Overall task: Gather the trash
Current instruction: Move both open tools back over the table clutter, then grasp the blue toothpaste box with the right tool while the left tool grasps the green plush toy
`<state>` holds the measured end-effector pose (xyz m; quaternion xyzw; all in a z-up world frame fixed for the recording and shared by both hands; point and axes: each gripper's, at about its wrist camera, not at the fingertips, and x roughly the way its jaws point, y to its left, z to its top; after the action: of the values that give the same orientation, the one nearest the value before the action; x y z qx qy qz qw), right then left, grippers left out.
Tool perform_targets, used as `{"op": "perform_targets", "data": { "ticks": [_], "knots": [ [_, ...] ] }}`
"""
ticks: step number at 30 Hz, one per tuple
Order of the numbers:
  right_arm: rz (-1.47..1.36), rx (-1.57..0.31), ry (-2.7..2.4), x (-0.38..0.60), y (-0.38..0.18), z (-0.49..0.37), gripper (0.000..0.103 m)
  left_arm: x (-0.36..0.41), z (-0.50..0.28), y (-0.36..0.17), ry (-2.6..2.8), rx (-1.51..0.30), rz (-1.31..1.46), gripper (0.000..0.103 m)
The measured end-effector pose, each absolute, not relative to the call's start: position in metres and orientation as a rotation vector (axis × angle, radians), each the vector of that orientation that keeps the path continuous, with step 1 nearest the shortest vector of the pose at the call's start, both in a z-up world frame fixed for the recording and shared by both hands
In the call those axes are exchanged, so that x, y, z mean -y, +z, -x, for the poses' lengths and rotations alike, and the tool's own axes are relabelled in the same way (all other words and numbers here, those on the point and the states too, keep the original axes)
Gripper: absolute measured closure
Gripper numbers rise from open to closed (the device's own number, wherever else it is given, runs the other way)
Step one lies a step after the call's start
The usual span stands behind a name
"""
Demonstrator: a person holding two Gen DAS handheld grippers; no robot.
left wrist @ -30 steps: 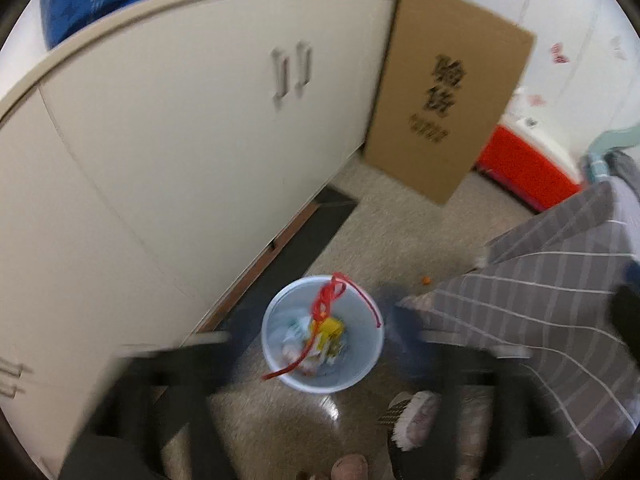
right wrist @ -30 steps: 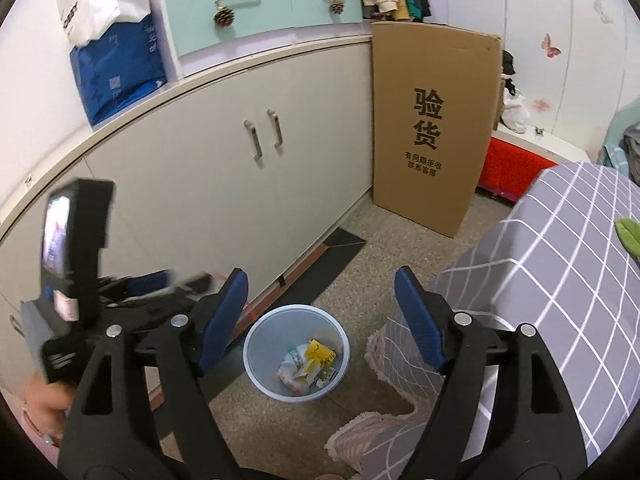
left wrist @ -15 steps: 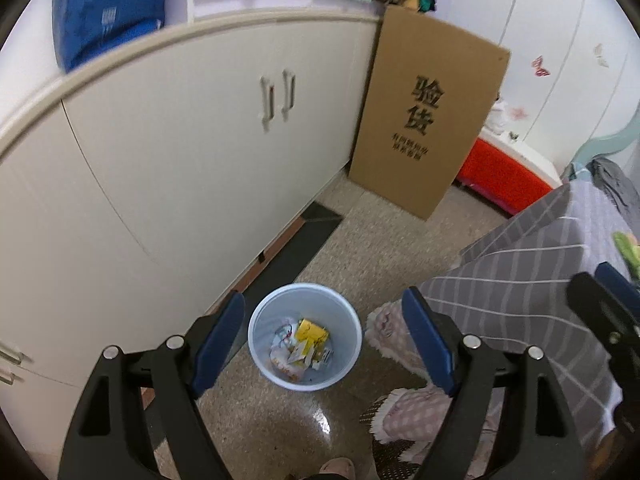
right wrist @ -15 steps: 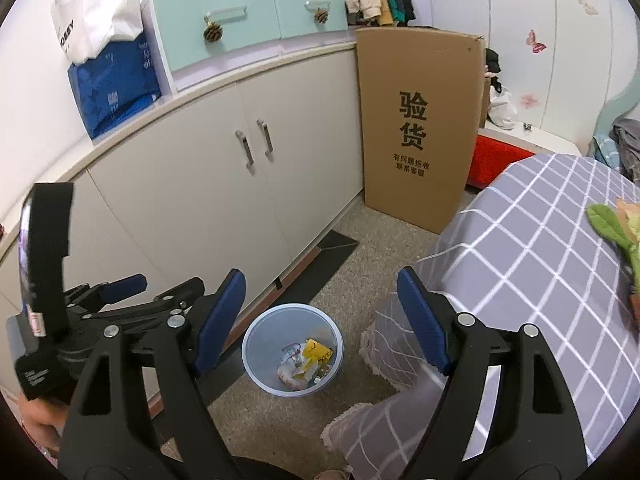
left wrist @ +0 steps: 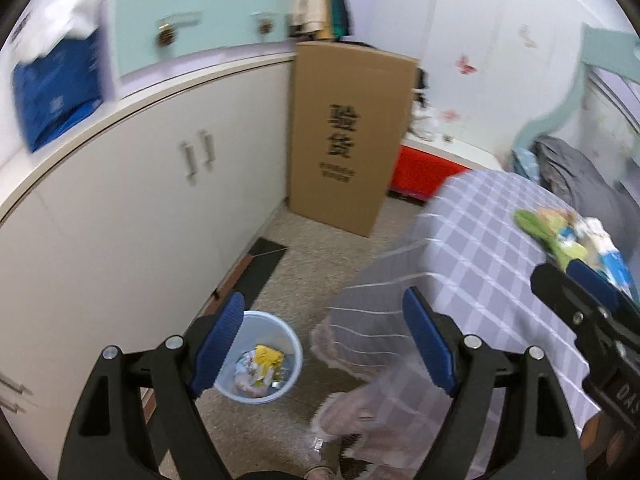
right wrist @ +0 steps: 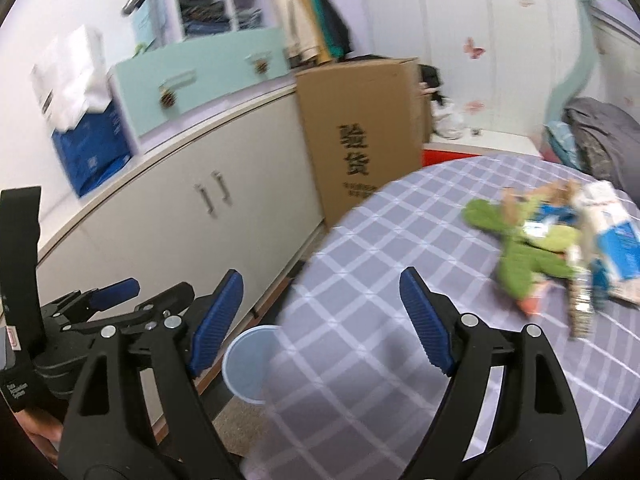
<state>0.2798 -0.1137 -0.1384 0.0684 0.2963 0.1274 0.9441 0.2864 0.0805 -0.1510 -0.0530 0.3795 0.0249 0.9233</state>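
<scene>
Left wrist view: my left tool stands spread wide with nothing between its pads. The waste bin sits on the floor beside the cabinet, already holding wrappers. The trash pile lies on the checked tabletop, well apart from this tool. The right tool shows at the frame's right edge, close to that pile. Risk: both tools converging on one small pile could collide or knock pieces to the floor.

Right wrist view: my right tool is likewise spread and empty. The pile, including a green wrapper and a white-and-blue carton, is blurred, so I cannot separate its items. Risk: a pinch on loose, overlapping litter may catch only an edge and drop it short of the bin, which is partly hidden behind the cloth's overhang.
</scene>
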Motion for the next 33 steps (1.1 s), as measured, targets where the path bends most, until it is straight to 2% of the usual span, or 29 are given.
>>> {"op": "perform_targets", "data": {
  "ticks": [9,18,19,21,23,25,26,29,33],
  "knots": [
    [-0.250,-0.535,-0.008,0.235,-0.141,-0.260,0.023,0.031,-0.297,-0.141,-0.127,-0.788,0.032,0.023],
    [-0.418,-0.585,-0.031,0.306,-0.158,-0.280,0.022,0.096,-0.322,-0.147,-0.218,-0.816,-0.001,0.023],
    [-0.428,-0.595,-0.018,0.309,-0.161,-0.285,0.025,0.101,-0.324,-0.147,-0.226,-0.818,0.000,0.023],
    [-0.443,-0.610,0.003,0.312,-0.164,-0.292,0.053,0.110,-0.330,-0.149,-0.242,-0.822,-0.001,0.023],
    [-0.451,-0.625,0.028,0.313,-0.169,-0.299,0.069,0.120,-0.338,-0.151,-0.249,-0.826,-0.008,0.023],
    [-0.459,-0.625,0.045,0.313,-0.173,-0.301,0.072,0.129,-0.347,-0.154,-0.259,-0.832,-0.007,0.023],
    [-0.461,-0.625,0.047,0.314,-0.175,-0.300,0.078,0.130,-0.350,-0.155,-0.267,-0.834,-0.002,0.023],
    [-0.498,-0.620,0.068,0.318,-0.177,-0.299,0.086,0.140,-0.364,-0.160,-0.285,-0.854,0.012,0.023],
    [-0.514,-0.615,0.082,0.319,-0.177,-0.299,0.087,0.149,-0.380,-0.168,-0.295,-0.885,0.031,0.023]
  ]
}}
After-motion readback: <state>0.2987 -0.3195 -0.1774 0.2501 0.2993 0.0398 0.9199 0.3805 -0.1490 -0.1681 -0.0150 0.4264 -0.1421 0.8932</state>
